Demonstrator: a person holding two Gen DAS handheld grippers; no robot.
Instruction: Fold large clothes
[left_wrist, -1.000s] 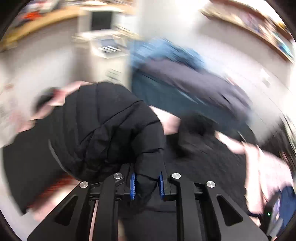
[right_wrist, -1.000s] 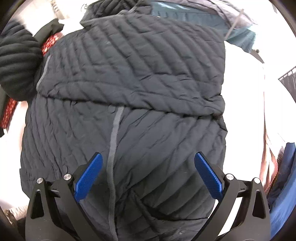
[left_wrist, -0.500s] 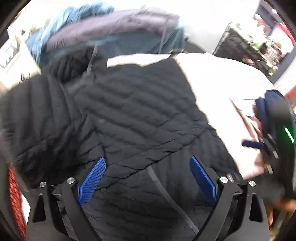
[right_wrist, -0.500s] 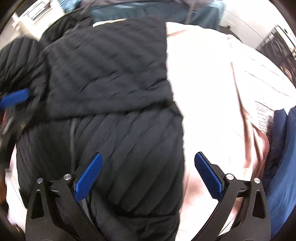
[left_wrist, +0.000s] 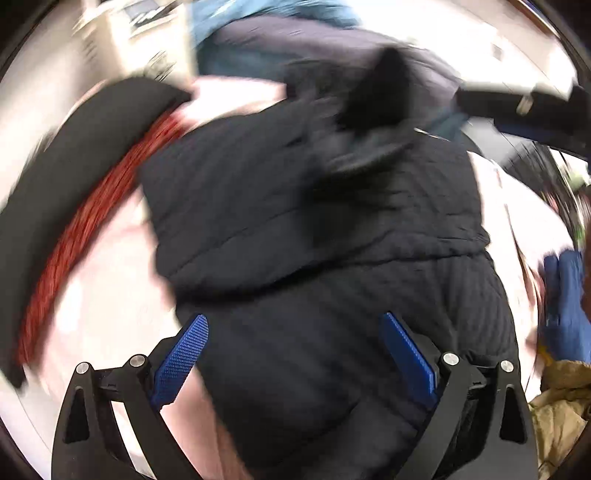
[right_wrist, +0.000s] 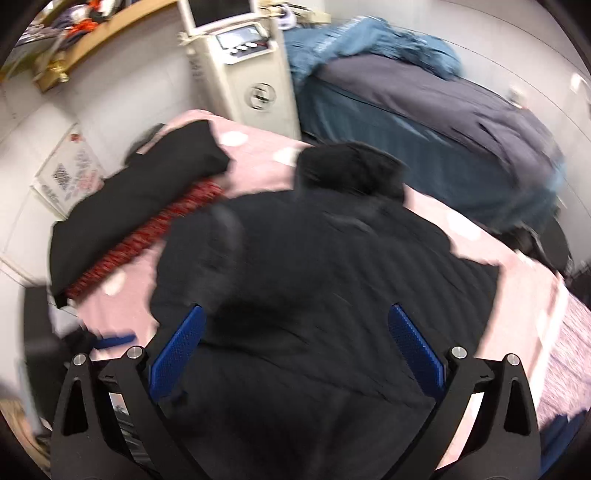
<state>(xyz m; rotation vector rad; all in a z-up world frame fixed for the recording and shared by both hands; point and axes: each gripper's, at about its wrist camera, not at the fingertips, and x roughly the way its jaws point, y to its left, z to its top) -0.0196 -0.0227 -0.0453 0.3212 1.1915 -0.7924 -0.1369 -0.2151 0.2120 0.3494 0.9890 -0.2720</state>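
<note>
A black quilted puffer jacket (left_wrist: 325, 251) lies on the pink sheet (left_wrist: 110, 295), its top part folded down over the body. It also shows in the right wrist view (right_wrist: 314, 288). My left gripper (left_wrist: 293, 354) is open and empty above the jacket's lower part. My right gripper (right_wrist: 295, 343) is open and empty above the jacket's near edge. Both views are motion-blurred.
A black and red garment (right_wrist: 140, 210) lies at the left of the pink sheet (right_wrist: 524, 295). A second bed with blue and grey covers (right_wrist: 424, 99) stands behind. A beige machine (right_wrist: 243, 66) stands by the wall. A blue-gloved hand (left_wrist: 565, 302) shows at right.
My left gripper let go of the jacket sleeve a second ago and has stayed open. Both grippers have swung to new positions over the folded jacket; the right view now looks farther across the room.
</note>
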